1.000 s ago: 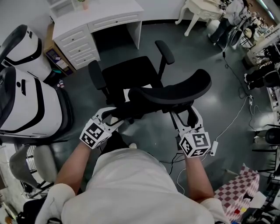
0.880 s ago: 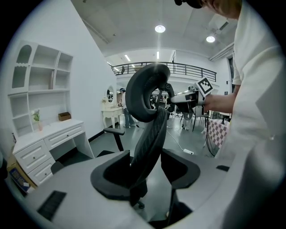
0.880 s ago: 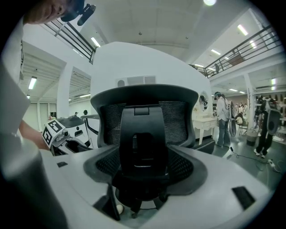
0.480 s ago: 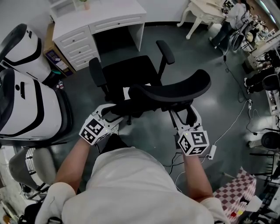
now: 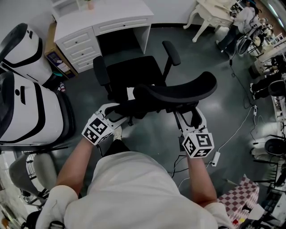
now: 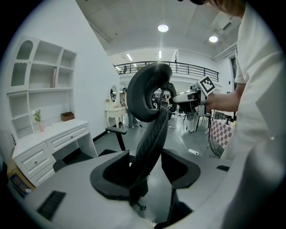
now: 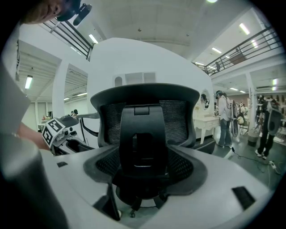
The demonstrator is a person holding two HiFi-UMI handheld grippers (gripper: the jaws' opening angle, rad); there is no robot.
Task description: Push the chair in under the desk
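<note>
Tongs wide on both sides: left tongs (image 5: 115, 115) and right tongs (image 5: 187, 119) straddle the backrest (image 5: 178, 91), unclamped.
The chair (image 5: 134, 76) stands ahead of you, short of the table (image 5: 111, 13); its kneehole (image 5: 117, 41) lies beyond, slightly left.

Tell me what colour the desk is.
The desk is white, drawers included; the head view shows it best.

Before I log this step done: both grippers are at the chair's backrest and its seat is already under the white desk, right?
No. The left gripper and right gripper are at the backrest, but the seat stands short of the desk, as the head view shows.
</note>
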